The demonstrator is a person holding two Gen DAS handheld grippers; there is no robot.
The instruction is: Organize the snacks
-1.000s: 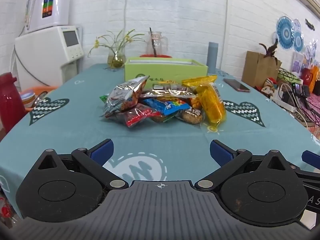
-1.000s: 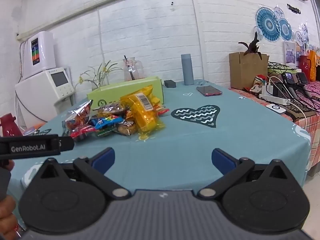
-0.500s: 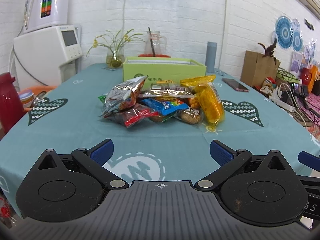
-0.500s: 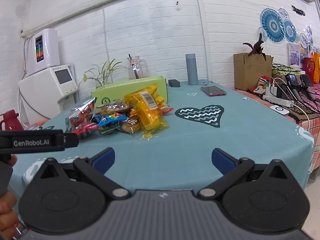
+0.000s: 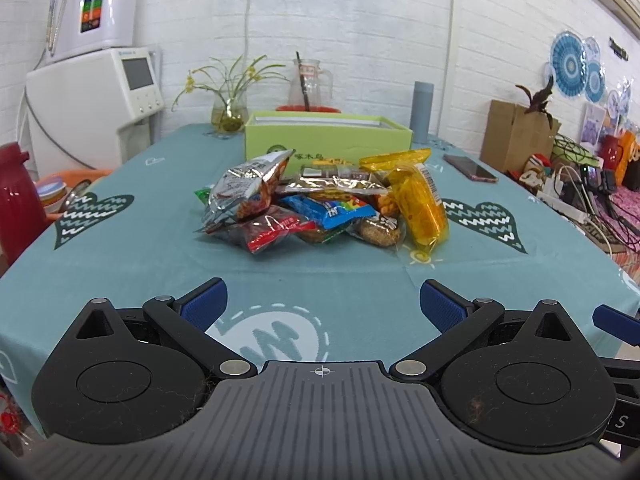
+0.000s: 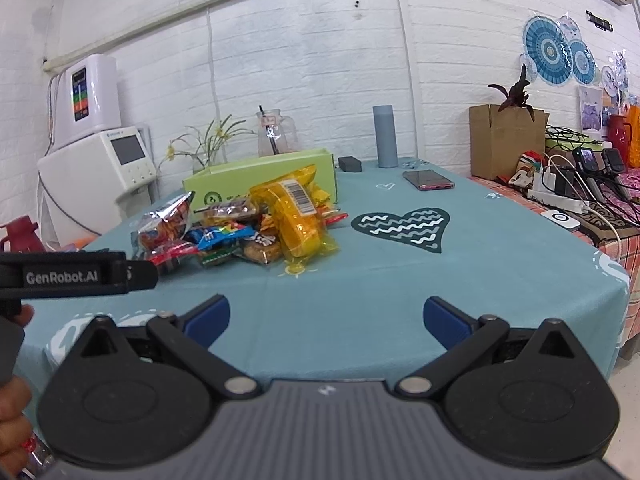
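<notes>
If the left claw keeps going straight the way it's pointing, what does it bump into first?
Probably the snack pile. The left claw is open, holds nothing, and points across bare tablecloth at the pile's middle. The red packet at the front looks nearest, though depth is hard to judge.

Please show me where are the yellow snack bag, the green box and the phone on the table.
yellow snack bag (image 5: 420, 204), left wrist view, middle of bag.
green box (image 5: 328, 140), left wrist view, front wall.
phone (image 6: 428, 179), right wrist view, screen.

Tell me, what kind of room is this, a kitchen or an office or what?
Probably a lived-in room at home or a small office break area, not a lab. A table with a teal cloth holds a pile of snack packets, a white water dispenser stands by the brick wall, and chargers and cables clutter a side table.
</notes>
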